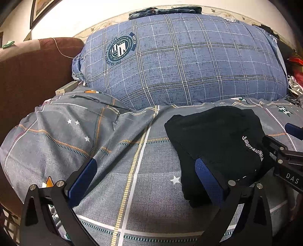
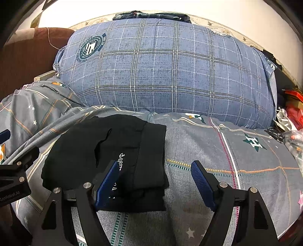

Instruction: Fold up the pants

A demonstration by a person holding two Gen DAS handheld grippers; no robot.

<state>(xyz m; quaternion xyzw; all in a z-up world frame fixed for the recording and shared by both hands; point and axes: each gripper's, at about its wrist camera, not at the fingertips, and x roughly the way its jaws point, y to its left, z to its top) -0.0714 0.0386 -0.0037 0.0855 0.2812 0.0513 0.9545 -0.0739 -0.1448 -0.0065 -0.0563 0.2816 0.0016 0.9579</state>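
Black pants (image 1: 217, 143) with white lettering lie folded into a compact stack on the grey patterned bedsheet (image 1: 117, 151). In the left wrist view they sit to the right, with my left gripper (image 1: 145, 166) open and empty, its right finger over the stack's near left corner. In the right wrist view the pants (image 2: 106, 151) lie left of centre. My right gripper (image 2: 155, 170) is open and empty, its left finger over the stack's near edge, its right finger over bare sheet.
A large blue plaid pillow (image 1: 180, 60) rests behind the pants against the wall. A brown sofa arm (image 1: 28, 75) stands at left. Red and dark clutter (image 2: 291, 113) lies at the right bed edge. Folded jeans (image 1: 164, 11) top the pillow.
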